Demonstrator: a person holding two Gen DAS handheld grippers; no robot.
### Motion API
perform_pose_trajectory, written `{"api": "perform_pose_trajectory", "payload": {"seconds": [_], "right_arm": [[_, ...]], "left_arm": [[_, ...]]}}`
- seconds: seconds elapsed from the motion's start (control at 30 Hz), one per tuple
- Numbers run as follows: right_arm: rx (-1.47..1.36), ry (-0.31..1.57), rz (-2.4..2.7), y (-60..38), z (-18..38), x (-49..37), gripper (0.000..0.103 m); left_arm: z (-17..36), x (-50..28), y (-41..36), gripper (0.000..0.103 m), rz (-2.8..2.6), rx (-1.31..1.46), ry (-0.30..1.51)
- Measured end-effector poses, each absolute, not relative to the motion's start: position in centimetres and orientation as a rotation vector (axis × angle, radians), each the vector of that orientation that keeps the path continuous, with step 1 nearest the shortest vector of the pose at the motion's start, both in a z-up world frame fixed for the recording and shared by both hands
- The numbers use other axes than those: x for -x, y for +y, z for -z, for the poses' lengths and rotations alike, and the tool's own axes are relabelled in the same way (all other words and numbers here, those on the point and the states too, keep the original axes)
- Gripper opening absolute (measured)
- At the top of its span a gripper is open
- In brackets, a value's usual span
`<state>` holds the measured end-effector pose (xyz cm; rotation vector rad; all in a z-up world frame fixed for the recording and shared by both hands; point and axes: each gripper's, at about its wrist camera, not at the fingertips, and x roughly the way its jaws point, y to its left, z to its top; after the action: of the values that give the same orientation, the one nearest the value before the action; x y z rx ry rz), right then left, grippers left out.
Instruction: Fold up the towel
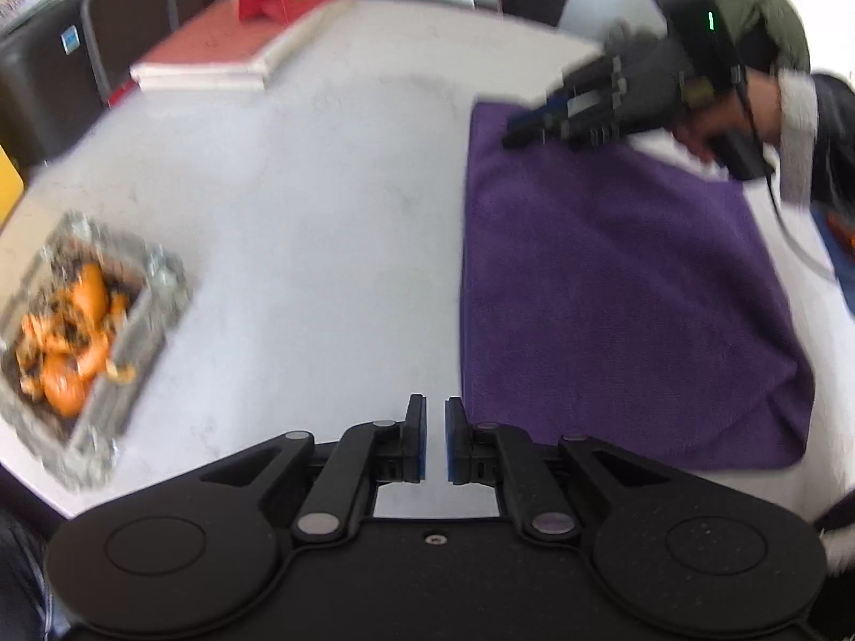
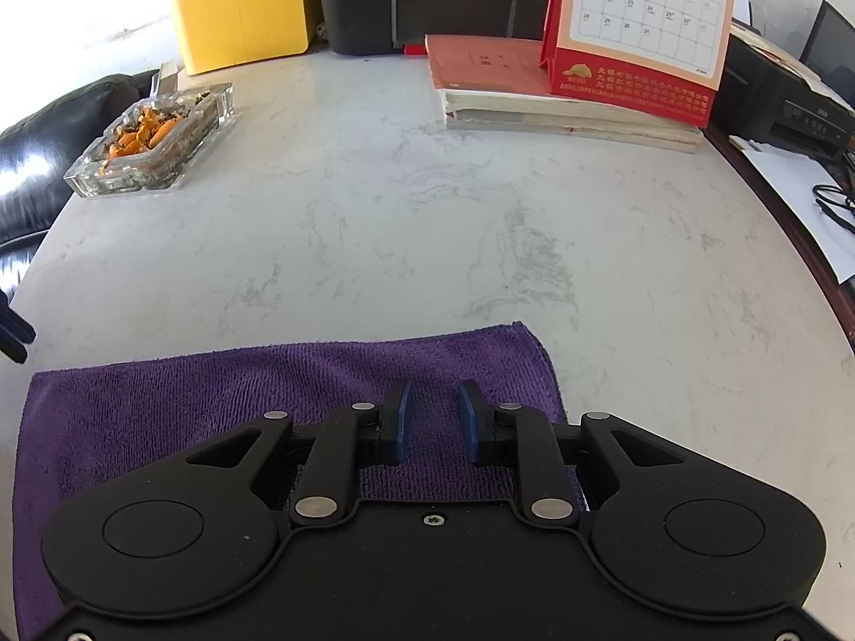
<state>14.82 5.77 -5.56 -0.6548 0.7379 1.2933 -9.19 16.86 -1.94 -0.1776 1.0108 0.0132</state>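
Left wrist alone shows right gripper (image 1: 513, 133) over towel (image 1: 614, 294).

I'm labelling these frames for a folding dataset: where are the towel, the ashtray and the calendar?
towel (image 1: 614, 288): left wrist view, middle of the purple cloth.
ashtray (image 2: 85, 177): right wrist view, near glass rim.
calendar (image 2: 641, 5): right wrist view, white date grid.
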Motion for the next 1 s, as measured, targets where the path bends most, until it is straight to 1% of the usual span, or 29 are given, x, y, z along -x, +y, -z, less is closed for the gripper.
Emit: {"api": "perform_pose_trajectory", "payload": {"seconds": [0.07,0.13,0.27,0.4,0.47,0.57,0.67,0.7,0.8,0.9,1.0], "right_arm": [[0.648,0.738,-1.292,5.7,5.6,-14.8,0.019],[0.640,0.738,-1.290,5.7,5.6,-14.9,0.020],[0.617,0.750,-1.277,5.6,5.6,-14.9,0.021],[0.577,0.757,-1.249,5.3,5.3,-14.8,0.027],[0.529,0.743,-1.225,4.5,4.6,-14.7,0.027],[0.422,0.694,-1.176,1.9,1.8,-13.9,0.027],[0.292,0.633,-1.136,-2.3,-1.7,-11.3,0.037],[0.266,0.622,-1.120,-3.7,-2.6,-10.0,0.038],[0.235,0.621,-1.076,-8.0,-4.5,-5.2,0.038],[0.224,0.699,-1.031,-11.4,-4.5,-0.1,0.038],[0.232,0.826,-0.980,-13.4,-2.7,4.2,0.038]], "left_arm": [[2.0,7.4,16.6,0.005,0.016,0.199,0.961],[2.7,5.6,16.1,0.005,0.049,0.222,0.949],[5.0,3.1,14.8,0.005,0.087,0.205,0.966],[6.0,2.8,14.6,0.005,0.082,0.203,0.980],[6.1,2.9,14.8,0.005,0.077,0.209,0.977],[6.2,2.9,15.0,0.005,0.068,0.222,0.974],[6.1,3.1,15.0,0.005,0.064,0.220,0.973],[6.1,3.1,14.9,0.005,0.065,0.215,0.972],[6.2,3.1,14.8,0.005,0.070,0.208,0.969],[6.2,3.2,14.9,0.005,0.077,0.204,0.965],[6.2,3.2,14.9,0.005,0.078,0.200,0.966]]}}
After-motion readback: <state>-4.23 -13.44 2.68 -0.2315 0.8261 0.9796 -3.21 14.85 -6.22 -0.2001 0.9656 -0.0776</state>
